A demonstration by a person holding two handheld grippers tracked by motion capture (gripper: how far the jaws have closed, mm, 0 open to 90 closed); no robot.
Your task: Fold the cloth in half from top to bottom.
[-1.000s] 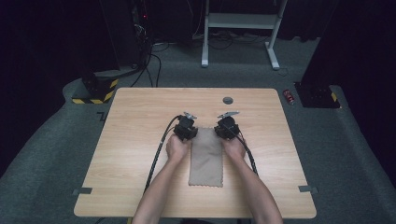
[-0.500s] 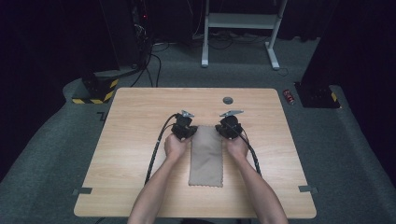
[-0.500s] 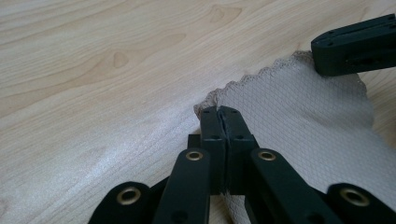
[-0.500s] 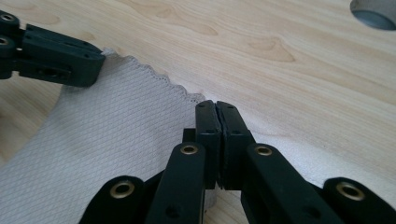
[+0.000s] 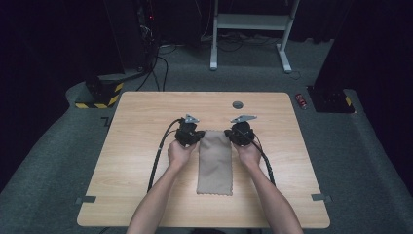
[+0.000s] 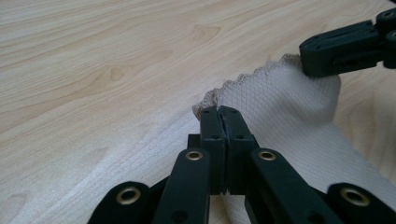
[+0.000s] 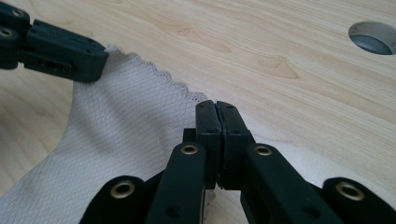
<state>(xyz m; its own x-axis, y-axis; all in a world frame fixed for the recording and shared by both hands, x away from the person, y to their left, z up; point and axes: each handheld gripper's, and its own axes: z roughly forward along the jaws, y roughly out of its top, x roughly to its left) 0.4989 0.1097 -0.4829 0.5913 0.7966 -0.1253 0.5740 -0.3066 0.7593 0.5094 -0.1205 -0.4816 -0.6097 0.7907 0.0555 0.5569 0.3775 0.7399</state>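
While both tools are clamped on the far corners of the cloth (image 5: 214,161), the work looks to be at the start of a fold or lift. The left tool (image 6: 219,116) has its jaws pressed together on the scalloped corner nearest it, and the right tool (image 7: 216,112) pinches the opposite far corner in the same way; in the high view they sit at the left tool (image 5: 189,132) and right tool (image 5: 240,131), one at each side of the cloth's far edge. That edge hangs raised between them, while the rest of the beige cloth lies flat on the desk (image 5: 136,146), running back toward the person between the two hands. Farther off, a round hole (image 5: 237,104) is set in the desk near its far edge.

My reading is that the grasp is done and the carry comes next. That calls for raising both corners evenly, keeping the edge taut, and bringing it toward the near edge so the corners meet squarely.
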